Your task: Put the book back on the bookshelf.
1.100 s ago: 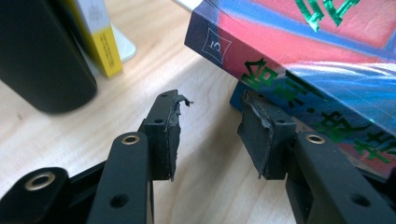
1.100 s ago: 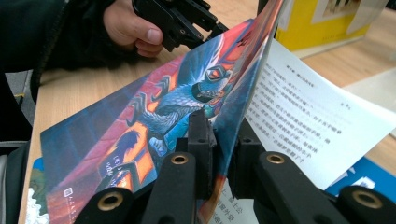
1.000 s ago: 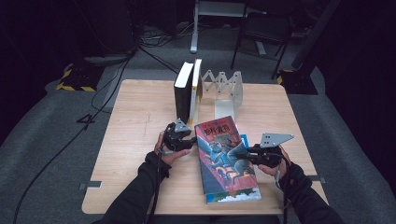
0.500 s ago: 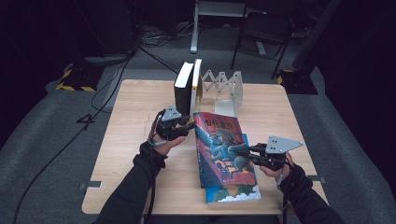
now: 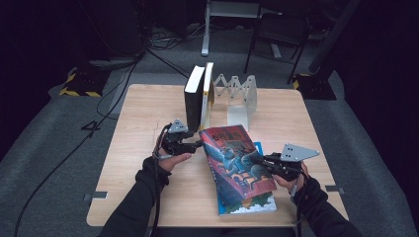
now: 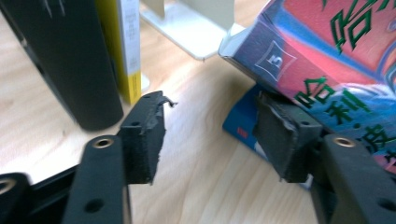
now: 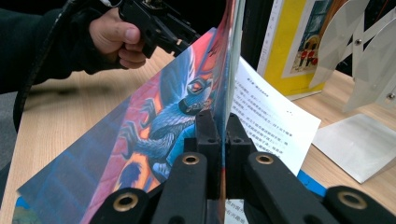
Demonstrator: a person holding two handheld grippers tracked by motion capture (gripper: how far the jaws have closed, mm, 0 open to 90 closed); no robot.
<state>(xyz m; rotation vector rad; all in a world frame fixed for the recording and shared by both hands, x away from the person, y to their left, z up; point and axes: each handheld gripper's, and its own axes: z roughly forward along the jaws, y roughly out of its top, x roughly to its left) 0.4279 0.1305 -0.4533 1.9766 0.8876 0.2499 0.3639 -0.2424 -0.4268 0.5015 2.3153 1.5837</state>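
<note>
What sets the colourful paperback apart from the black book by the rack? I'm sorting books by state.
The colourful paperback lies tilted over a blue book, its front cover pinched by the right gripper. The black book stands upright and shut, untouched, beside a yellow book. Both are thick volumes on the wooden table.

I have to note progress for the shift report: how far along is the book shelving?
Two books already stand upright against the folding rack. The right gripper pinches the cover of the colourful book, tilting it up off a blue book; the left gripper is open beside its spine. Both books remain unshelved.
</note>
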